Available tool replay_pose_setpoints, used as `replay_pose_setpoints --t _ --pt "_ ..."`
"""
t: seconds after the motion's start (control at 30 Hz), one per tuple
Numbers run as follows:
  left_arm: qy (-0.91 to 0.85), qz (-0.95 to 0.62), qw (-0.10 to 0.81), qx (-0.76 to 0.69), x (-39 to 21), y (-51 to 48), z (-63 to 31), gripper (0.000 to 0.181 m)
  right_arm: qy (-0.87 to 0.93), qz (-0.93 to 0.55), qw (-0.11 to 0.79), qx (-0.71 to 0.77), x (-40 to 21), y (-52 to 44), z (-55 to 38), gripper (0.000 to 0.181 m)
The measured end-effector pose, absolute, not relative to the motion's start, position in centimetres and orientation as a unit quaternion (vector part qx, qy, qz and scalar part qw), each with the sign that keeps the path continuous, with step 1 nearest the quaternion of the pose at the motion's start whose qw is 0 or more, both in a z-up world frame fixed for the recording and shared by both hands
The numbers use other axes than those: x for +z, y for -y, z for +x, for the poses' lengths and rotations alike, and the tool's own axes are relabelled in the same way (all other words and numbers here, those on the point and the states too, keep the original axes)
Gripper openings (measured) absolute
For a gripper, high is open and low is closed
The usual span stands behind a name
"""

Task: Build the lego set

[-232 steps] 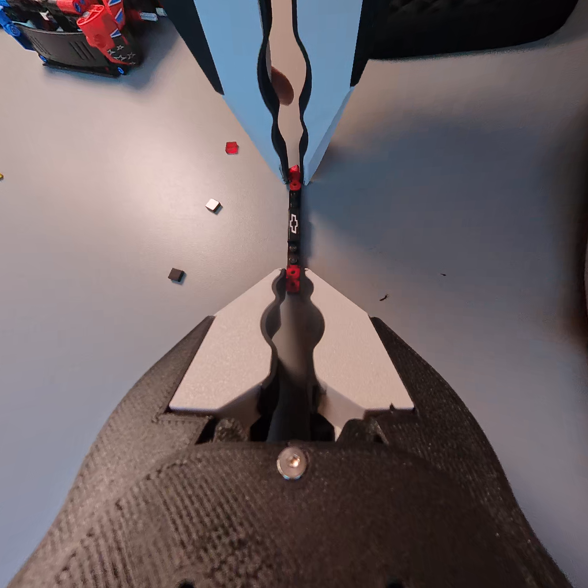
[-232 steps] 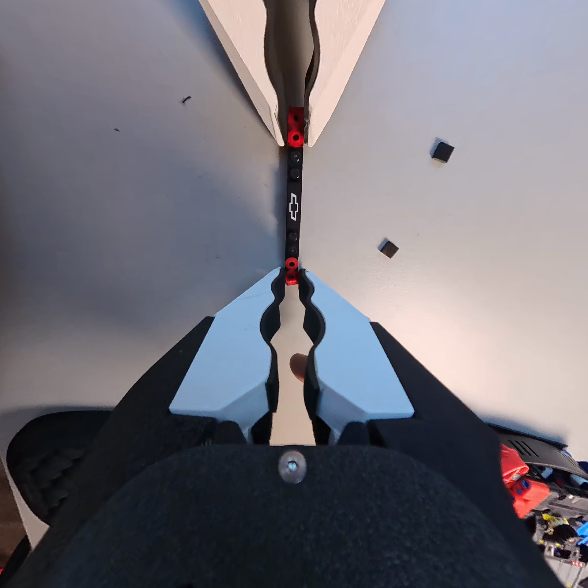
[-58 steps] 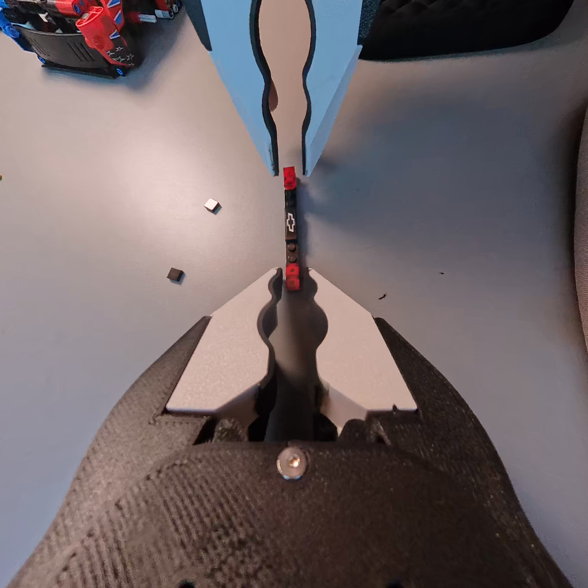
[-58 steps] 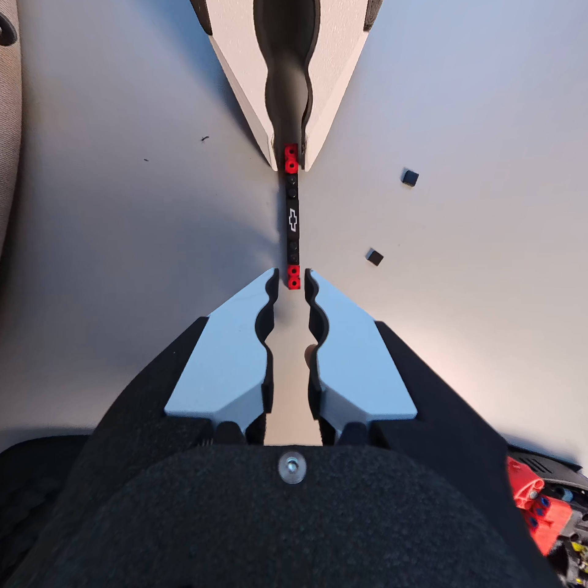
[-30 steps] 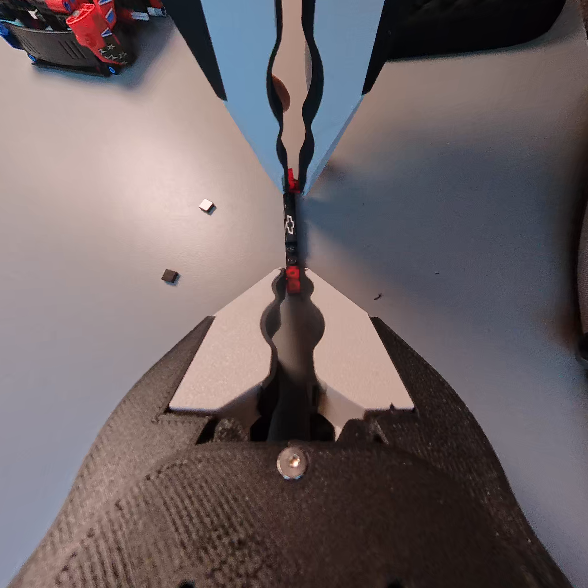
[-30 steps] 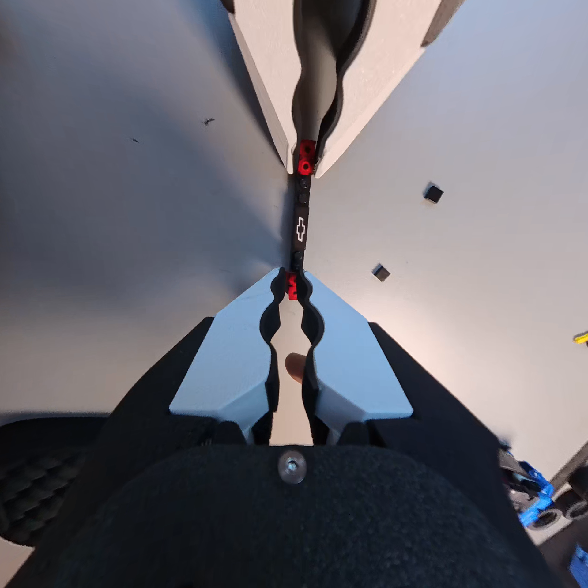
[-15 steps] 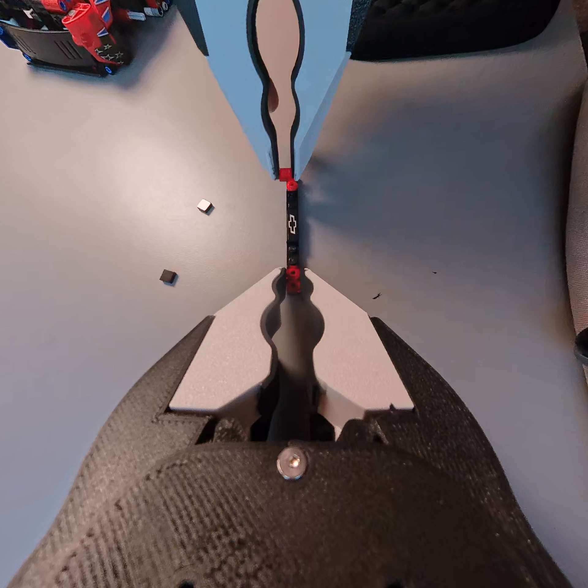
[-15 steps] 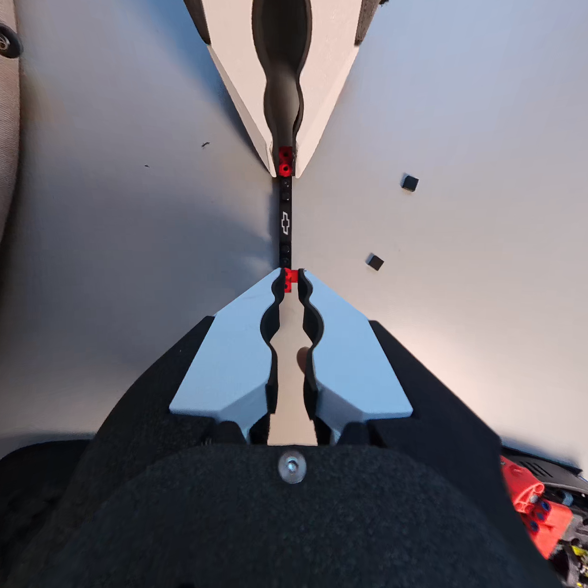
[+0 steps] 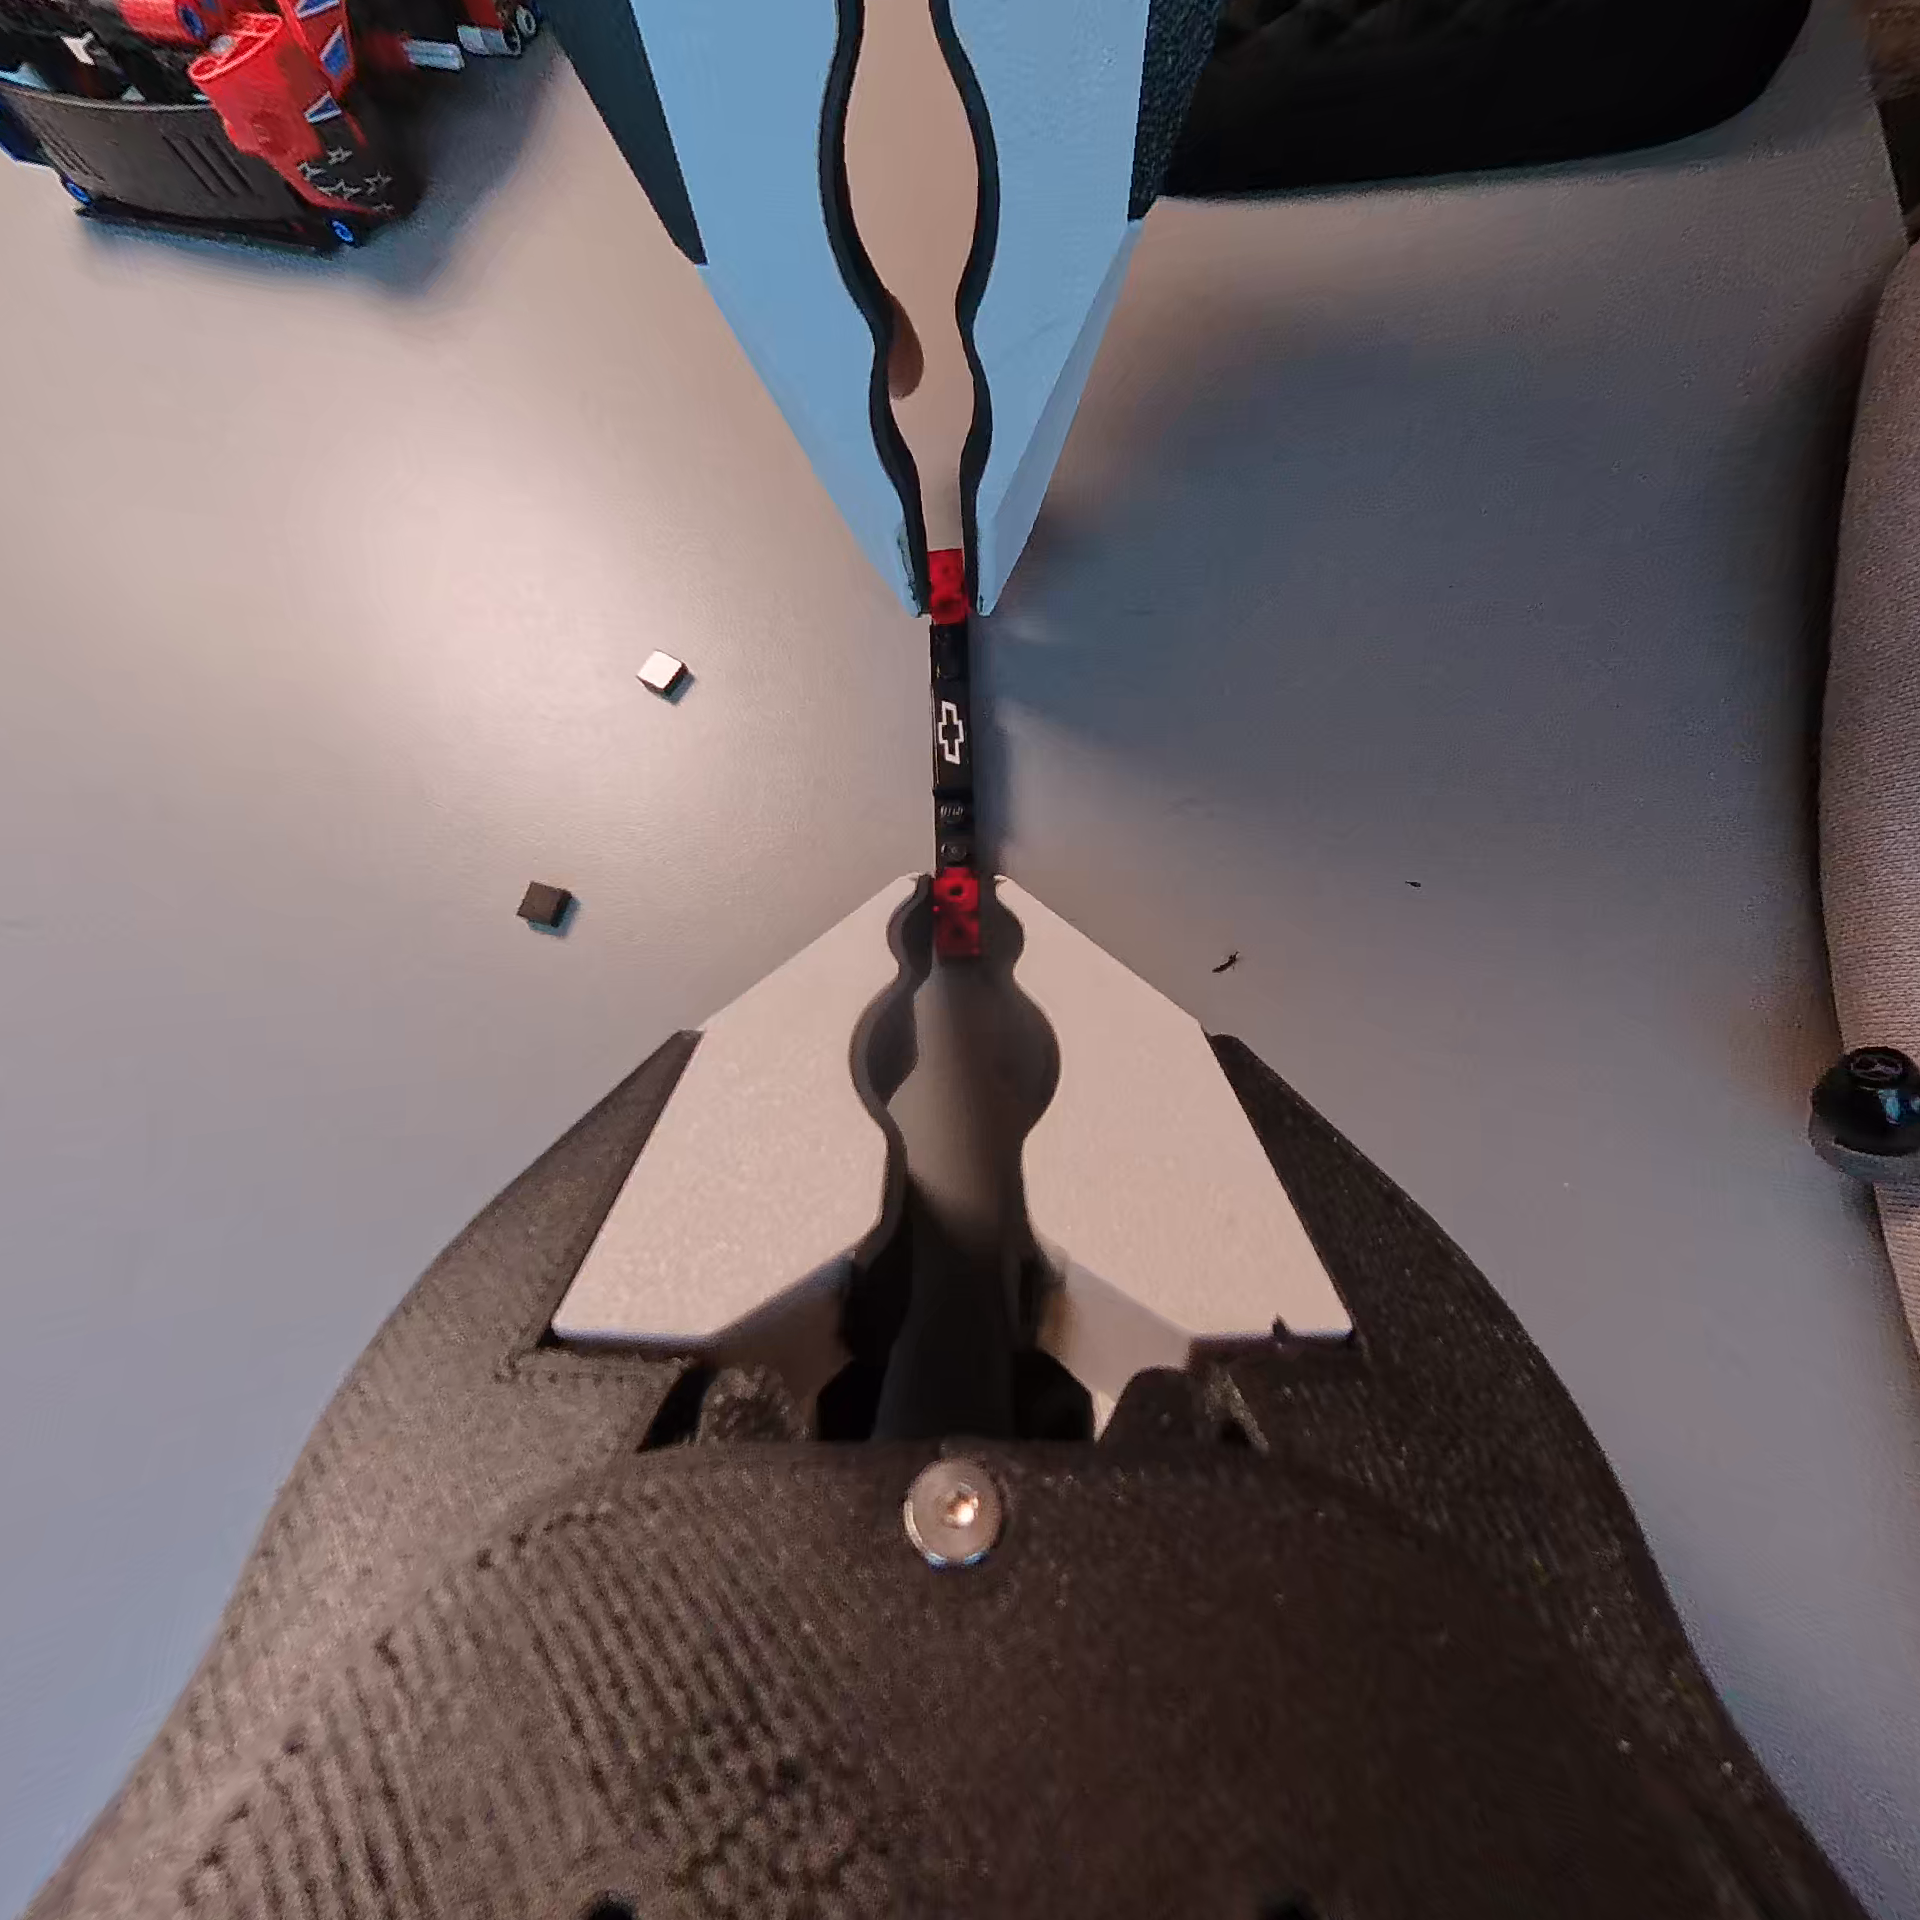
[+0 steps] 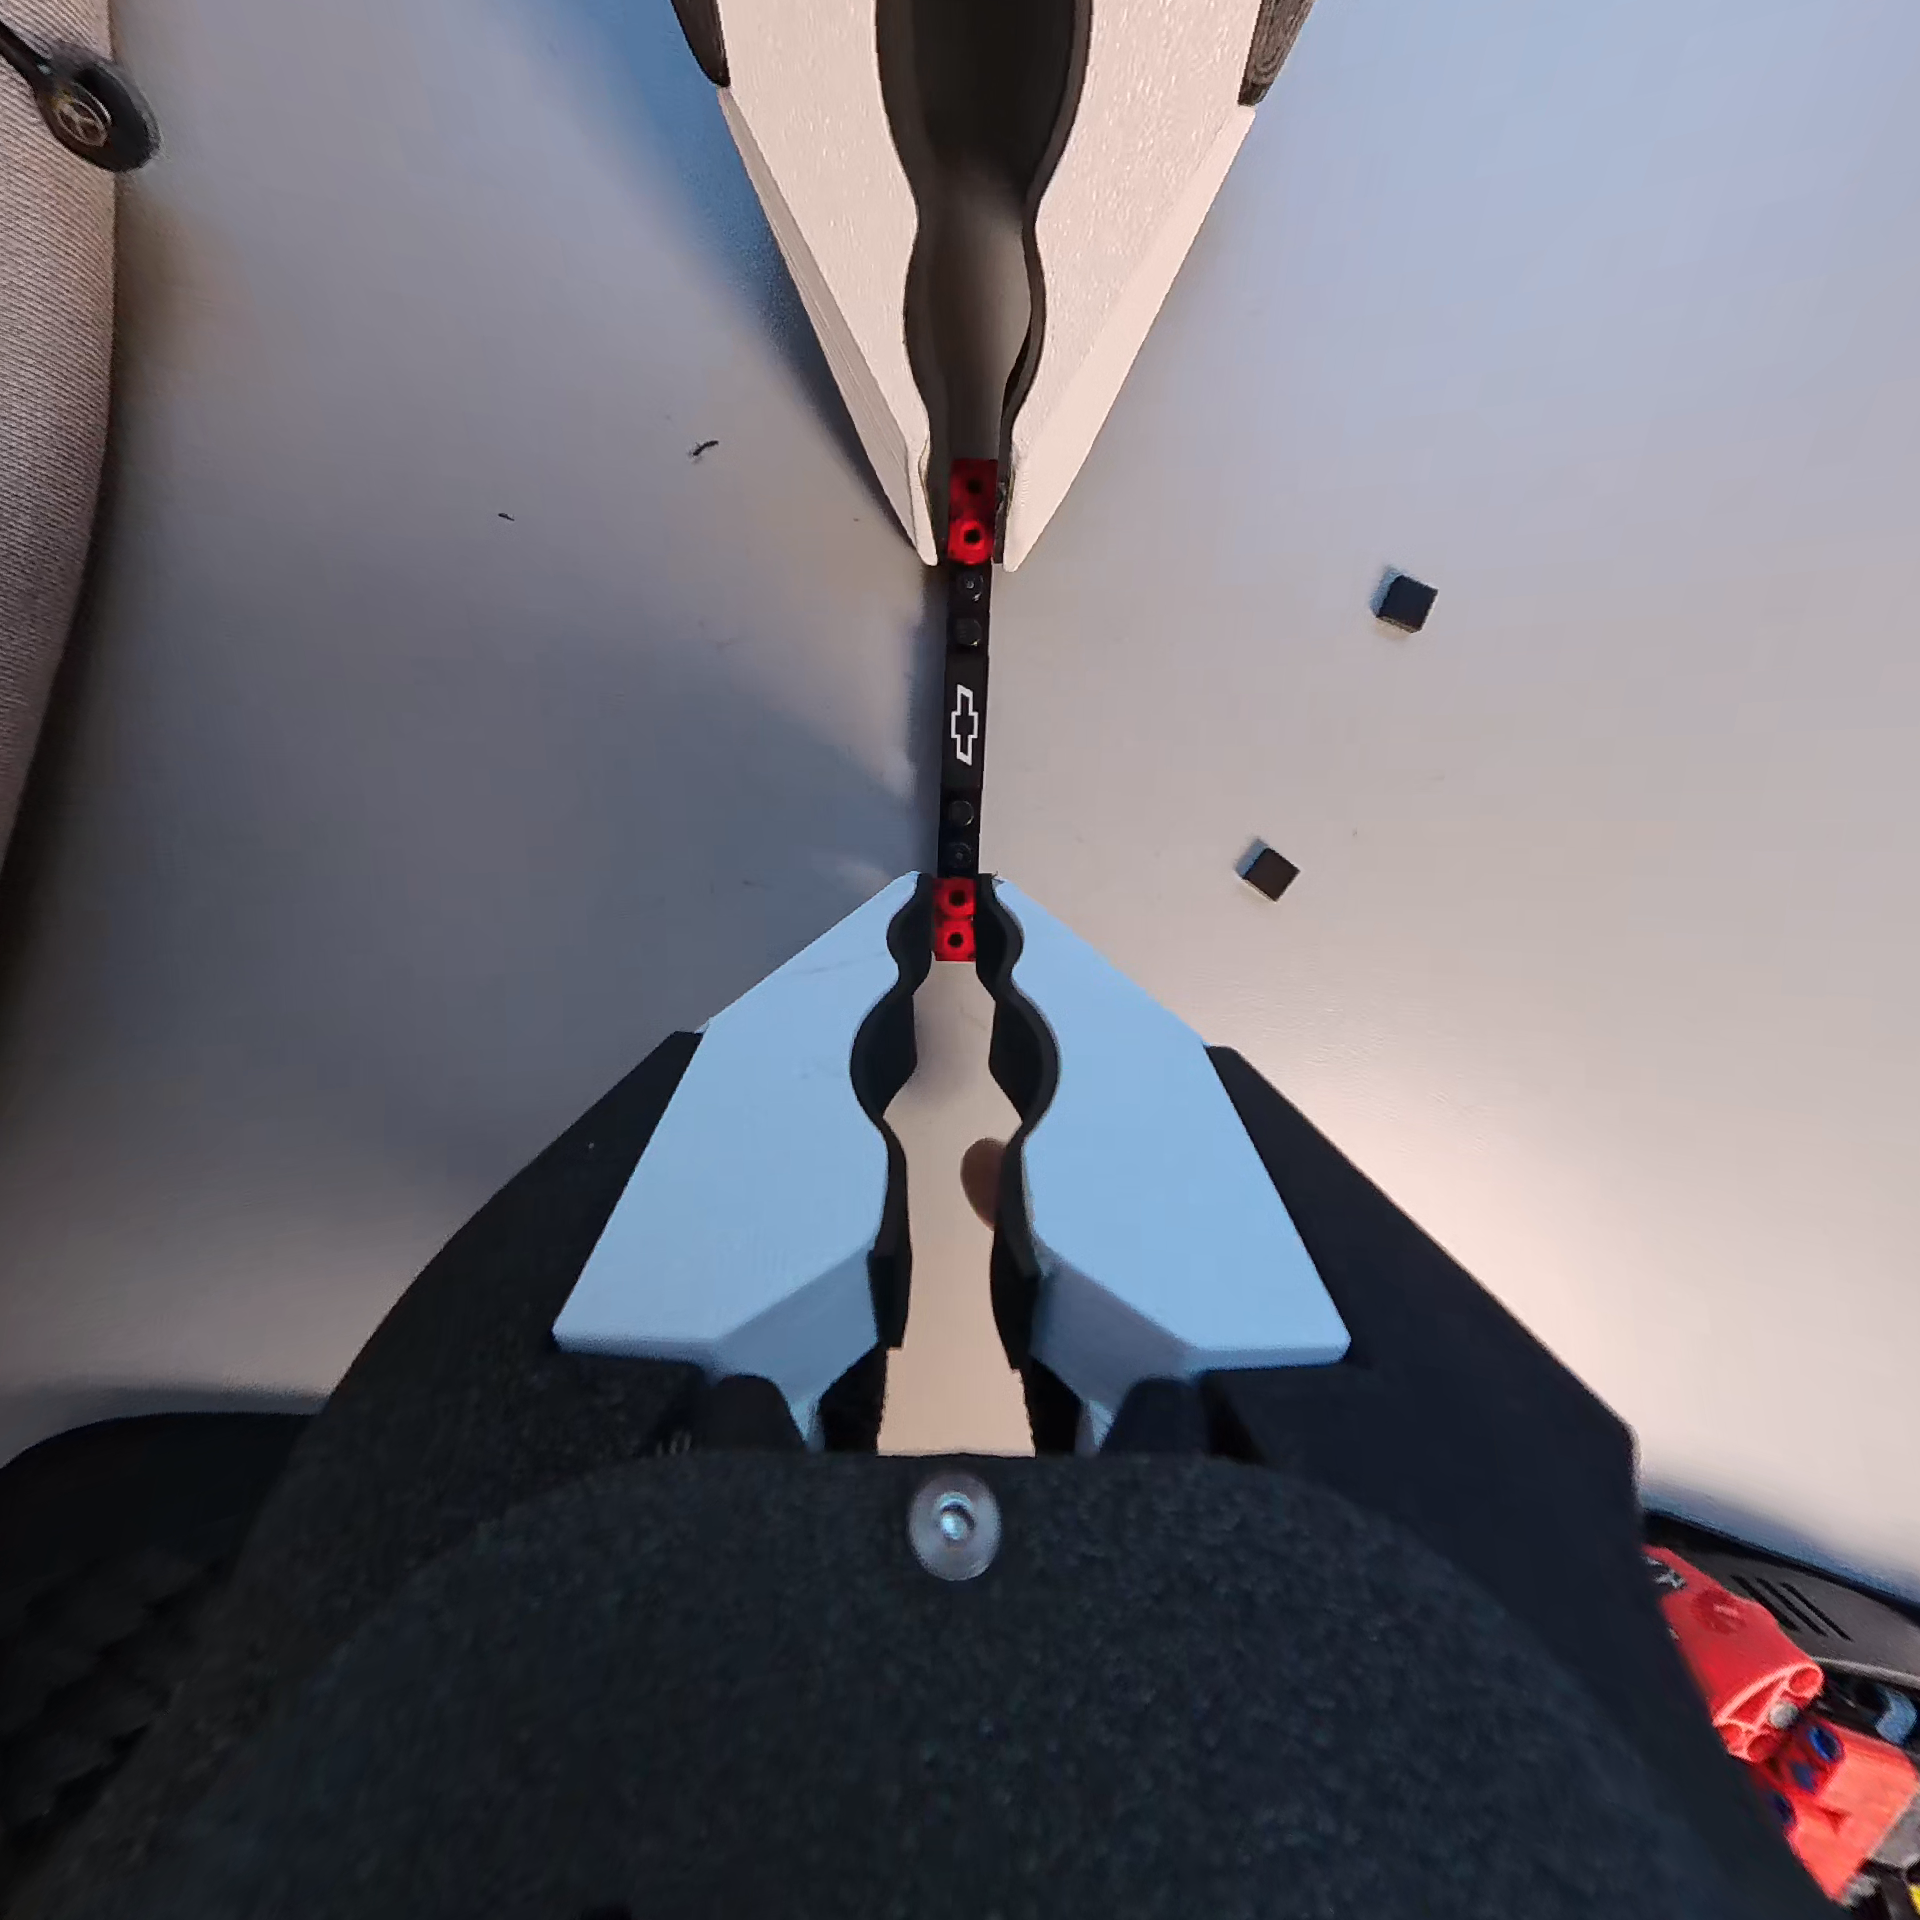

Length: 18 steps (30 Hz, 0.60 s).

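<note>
1. left tongs (image 9: 954, 914), grey, clenched on one red end of the black lego strip (image 9: 952, 732).
2. right tongs (image 10: 954, 914), blue, clenched on the strip's opposite red end; strip held above the bench (image 9: 312, 468).
3. two small tiles (image 9: 663, 671) lie loose beside it.
4. the red-and-black lego model (image 9: 239, 114) sits farther off.

An office-like or lab work desk: a plain pale grey tabletop (image 9: 312, 1039), a grey fabric chair (image 9: 1870, 727) at its edge, and a partly built red-and-black lego model (image 9: 239, 114) at the tabletop's far corner, loose small black tiles (image 10: 1405, 600) between.
</note>
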State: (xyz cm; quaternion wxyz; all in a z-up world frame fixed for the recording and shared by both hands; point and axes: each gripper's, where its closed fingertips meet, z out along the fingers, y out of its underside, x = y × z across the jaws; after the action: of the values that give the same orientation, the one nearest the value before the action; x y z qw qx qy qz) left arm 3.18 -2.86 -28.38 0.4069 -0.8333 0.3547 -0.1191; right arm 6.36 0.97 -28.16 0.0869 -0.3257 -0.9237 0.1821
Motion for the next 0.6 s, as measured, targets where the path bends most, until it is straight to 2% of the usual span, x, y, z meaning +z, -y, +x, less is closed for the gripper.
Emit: replay_pose_setpoints --t 0.6 --pt "-0.352 -0.835 0.403 -0.131 -28.38 2.91 3.21 0.006 0.933 -0.313 0.065 0.168 -28.50 -0.65 6.30 0.005"
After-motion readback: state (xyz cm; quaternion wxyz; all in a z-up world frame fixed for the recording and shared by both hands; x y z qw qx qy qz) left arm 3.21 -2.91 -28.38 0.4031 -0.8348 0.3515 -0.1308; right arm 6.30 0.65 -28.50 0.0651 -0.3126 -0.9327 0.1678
